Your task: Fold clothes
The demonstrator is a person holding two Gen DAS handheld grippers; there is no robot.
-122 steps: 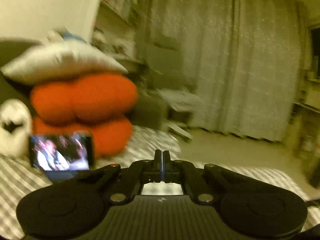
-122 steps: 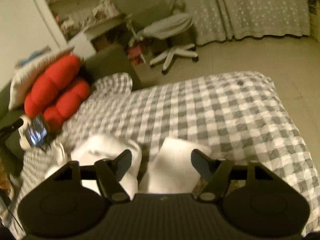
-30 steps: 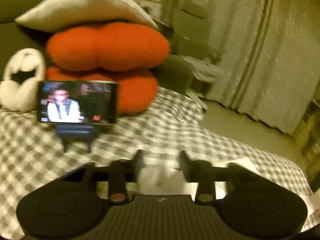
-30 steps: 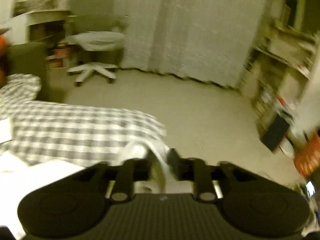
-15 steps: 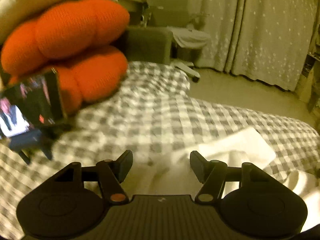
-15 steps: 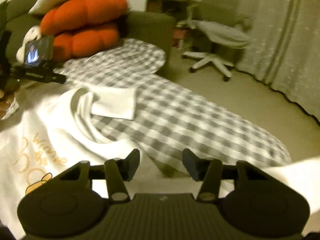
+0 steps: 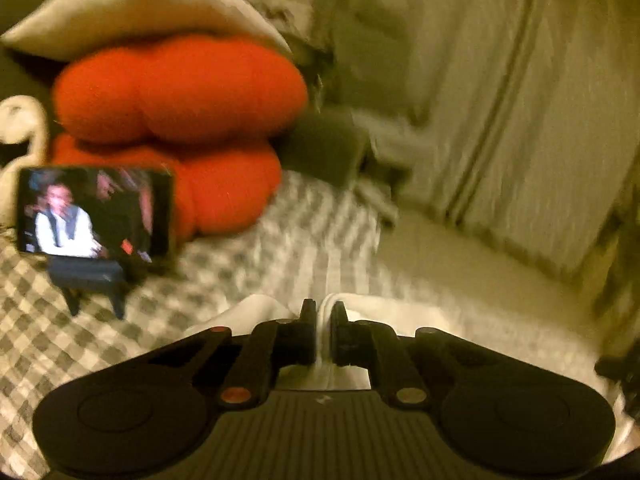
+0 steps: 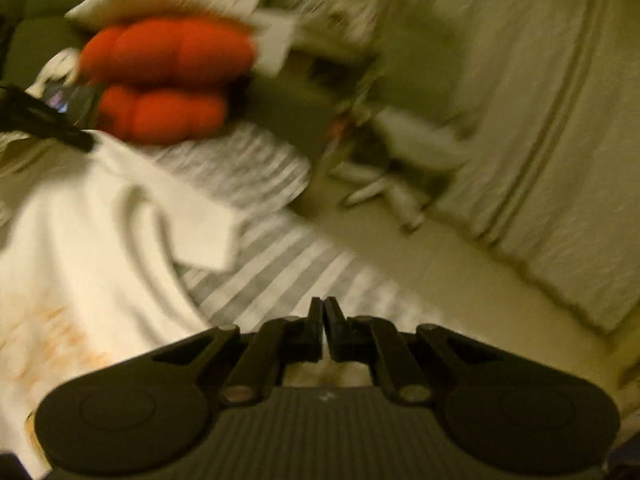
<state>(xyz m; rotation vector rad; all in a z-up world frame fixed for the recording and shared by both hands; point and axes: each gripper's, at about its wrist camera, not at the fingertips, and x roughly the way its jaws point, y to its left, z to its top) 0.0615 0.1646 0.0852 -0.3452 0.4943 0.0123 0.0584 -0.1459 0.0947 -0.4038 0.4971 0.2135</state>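
Both hand-held grippers have closed within the last half second. The left hand-held gripper, whose jaws stood wide over the white shirt a moment ago, now pinches a fold of that cloth between its fingers. The right hand-held gripper, also wide before, has its jaws drawn nearly together; pale cloth shows just under them, but blur hides whether any is caught.

The shirt lies spread on the checked bed, orange print up, its collar toward the head of the bed, where orange cushions and a phone on its stand sit. One sleeve lies out flat on the checks.

With the left grip made and the right probably following, the spreading appears done and a first fold looks about to begin. Both views are smeared by motion.
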